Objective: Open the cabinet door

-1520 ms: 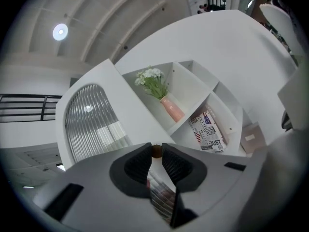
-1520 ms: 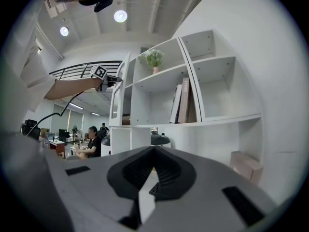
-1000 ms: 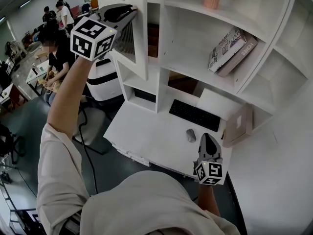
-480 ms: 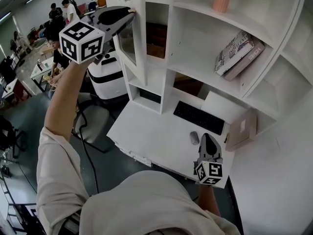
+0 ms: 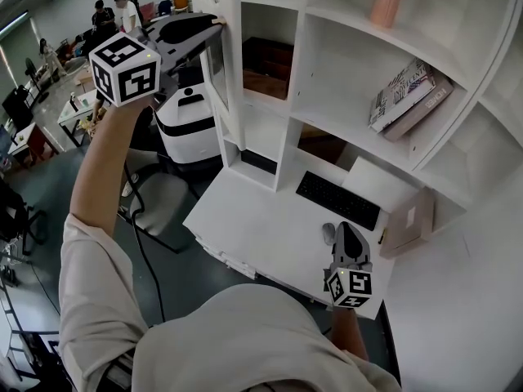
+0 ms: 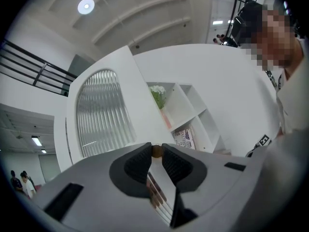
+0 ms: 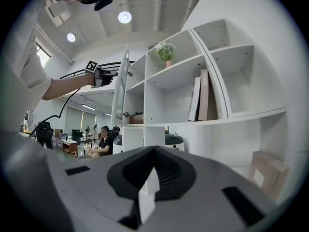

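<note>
Two tongs are in view, but only one is working. Your left tongs (image 5: 209,24) sit at the upper left of the head view, pinched on the small brown round knob (image 6: 157,150) of the white cabinet door with the arched ribbed-glass pane (image 5: 221,72). That arm is stretched up and out and the tool points about level.

The door stands upright, with its long axis vertical. It has swung out from the white shelf unit (image 5: 343,96) until it looks roughly square to the shelf front, and the open compartment shows behind it. The knob lies straight ahead of the pads, so the pull has to follow the door's arc round its upright hinge edge, toward the left of the frame, rather than come straight back at you.

Your right tongs (image 5: 349,233) are well apart from the door, low at the lower right over the white counter (image 5: 253,219). They are closed on nothing and point level at the shelves.
</note>
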